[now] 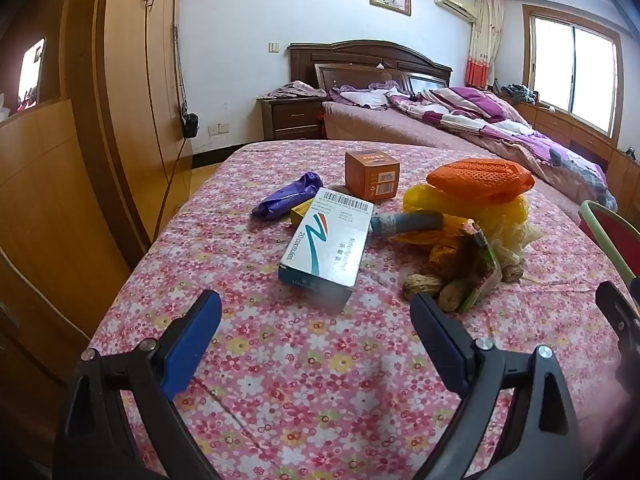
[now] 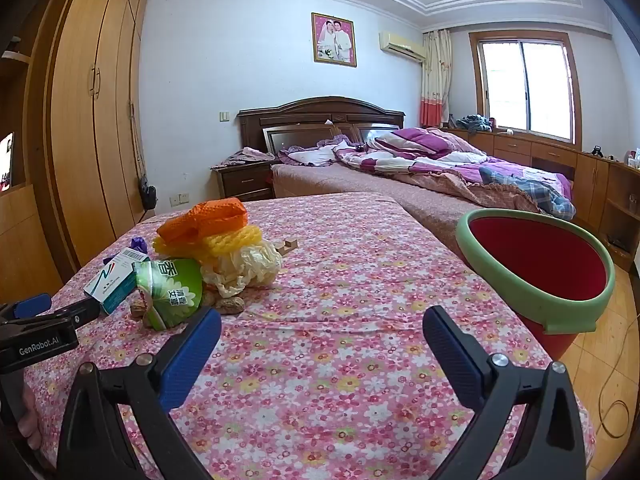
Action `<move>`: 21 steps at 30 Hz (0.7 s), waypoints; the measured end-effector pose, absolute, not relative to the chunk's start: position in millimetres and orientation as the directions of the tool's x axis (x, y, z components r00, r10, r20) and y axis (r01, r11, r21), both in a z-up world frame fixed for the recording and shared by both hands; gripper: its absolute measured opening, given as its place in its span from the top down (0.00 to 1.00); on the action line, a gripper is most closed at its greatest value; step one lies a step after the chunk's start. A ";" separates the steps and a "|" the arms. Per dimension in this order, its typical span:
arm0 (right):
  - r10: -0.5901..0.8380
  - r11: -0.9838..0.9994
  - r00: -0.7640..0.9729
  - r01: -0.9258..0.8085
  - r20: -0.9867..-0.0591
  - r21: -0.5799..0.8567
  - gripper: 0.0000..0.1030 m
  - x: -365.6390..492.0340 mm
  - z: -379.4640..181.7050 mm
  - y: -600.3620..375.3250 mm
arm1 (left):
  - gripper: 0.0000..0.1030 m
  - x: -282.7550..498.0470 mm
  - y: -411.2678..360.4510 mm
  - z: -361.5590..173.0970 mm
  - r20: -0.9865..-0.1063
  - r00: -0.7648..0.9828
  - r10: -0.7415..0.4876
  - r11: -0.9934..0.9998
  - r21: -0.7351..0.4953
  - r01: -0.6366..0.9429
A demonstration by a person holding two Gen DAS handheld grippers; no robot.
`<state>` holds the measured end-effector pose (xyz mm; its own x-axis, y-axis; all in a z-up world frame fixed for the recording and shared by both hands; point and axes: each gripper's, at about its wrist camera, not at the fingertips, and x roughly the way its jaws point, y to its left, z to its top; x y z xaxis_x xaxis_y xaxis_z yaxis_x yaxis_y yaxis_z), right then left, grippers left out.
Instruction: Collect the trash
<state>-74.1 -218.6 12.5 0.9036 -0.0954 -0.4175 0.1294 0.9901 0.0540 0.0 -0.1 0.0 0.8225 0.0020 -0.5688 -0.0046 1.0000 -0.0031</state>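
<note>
red bin point(image 2: 536, 264) | nothing visible inside | beside floral table point(image 2: 320, 360)

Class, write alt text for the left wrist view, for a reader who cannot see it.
The open left gripper hovers over a floral tablecloth, pointing at a white medicine box. Behind it lie a purple wrapper, an orange box, orange and yellow mesh and peanuts; a bed stands beyond.

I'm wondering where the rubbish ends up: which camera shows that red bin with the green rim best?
The right wrist view: the red bin shows its whole green rim and red inside, beside the table's edge. The left wrist view catches only a sliver of it at the right border.
</note>
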 end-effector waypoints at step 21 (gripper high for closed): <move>-0.097 0.990 0.904 0.130 -0.417 0.051 0.00 -74.6 12.6 -218.6 | 0.08 0.1 0.0 0.0 -0.574 0.819 -0.001 1.000 -0.008 -0.005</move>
<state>-74.6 -218.6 12.6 0.9038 -0.0971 -0.4168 0.1300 0.9902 0.0513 0.1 0.0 0.0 0.8189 -0.0005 -0.5739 -0.0048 1.0000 -0.0078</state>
